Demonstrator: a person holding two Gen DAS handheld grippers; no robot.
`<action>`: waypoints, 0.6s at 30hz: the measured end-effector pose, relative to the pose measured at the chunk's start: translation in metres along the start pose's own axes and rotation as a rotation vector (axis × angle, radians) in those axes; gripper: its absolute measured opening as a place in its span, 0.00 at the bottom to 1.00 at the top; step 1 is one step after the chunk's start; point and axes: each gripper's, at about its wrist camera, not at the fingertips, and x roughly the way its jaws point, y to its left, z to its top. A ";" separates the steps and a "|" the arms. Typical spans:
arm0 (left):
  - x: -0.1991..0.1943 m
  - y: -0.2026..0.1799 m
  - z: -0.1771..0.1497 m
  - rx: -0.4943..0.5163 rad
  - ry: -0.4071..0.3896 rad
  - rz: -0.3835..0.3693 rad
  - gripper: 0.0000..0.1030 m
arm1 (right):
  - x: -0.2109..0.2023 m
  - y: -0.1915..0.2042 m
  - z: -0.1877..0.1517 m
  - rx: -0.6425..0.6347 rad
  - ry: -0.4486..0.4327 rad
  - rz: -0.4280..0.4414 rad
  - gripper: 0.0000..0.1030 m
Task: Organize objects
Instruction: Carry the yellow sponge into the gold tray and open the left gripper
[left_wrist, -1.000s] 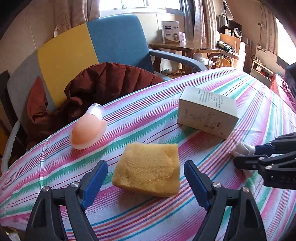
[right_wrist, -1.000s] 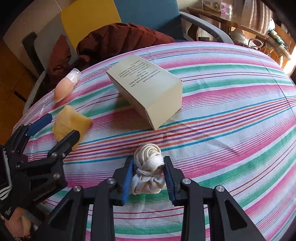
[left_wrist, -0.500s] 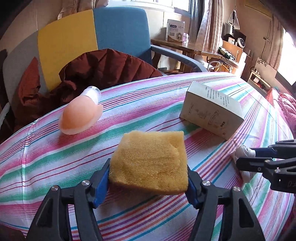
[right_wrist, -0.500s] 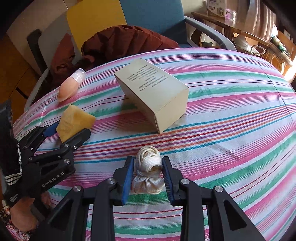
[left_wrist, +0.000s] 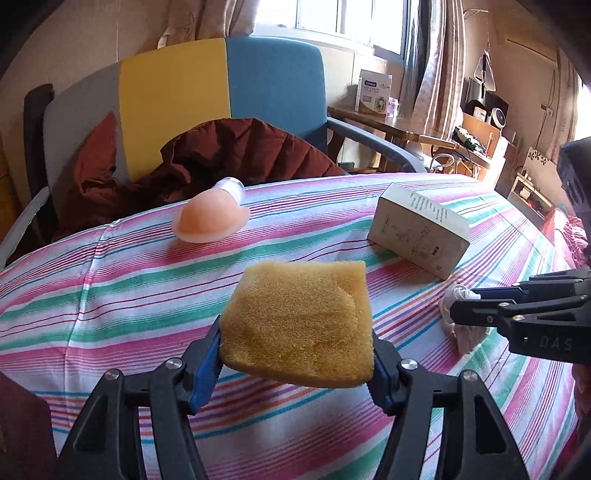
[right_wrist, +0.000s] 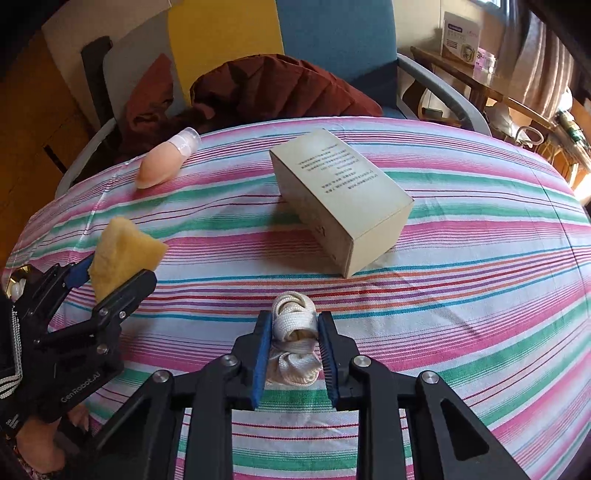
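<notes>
Sponge: the yellow sponge (left_wrist: 299, 325) sits clamped between the pads of my left gripper (left_wrist: 297, 354), lifted clear of the striped tablecloth (left_wrist: 147, 295), I think, so I can carry it.
Rope: my right gripper (right_wrist: 291, 350) is squeezed tight on the white rope bundle (right_wrist: 293, 332), keeping its coils together.
Box: the cardboard box (right_wrist: 340, 199) lies ahead of both grippers, a likely gathering spot.
Bottle: the peach bottle (left_wrist: 210, 221) rests beyond the sponge, untouched.
</notes>
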 end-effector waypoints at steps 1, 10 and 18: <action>-0.006 0.001 -0.003 -0.006 -0.014 0.001 0.65 | -0.001 0.001 0.000 -0.004 -0.004 0.008 0.25; -0.049 0.003 -0.027 -0.023 -0.098 0.014 0.64 | -0.002 0.015 0.001 -0.057 -0.034 0.021 0.25; -0.090 0.012 -0.046 -0.090 -0.127 0.004 0.63 | -0.004 0.021 -0.002 -0.087 -0.053 0.015 0.25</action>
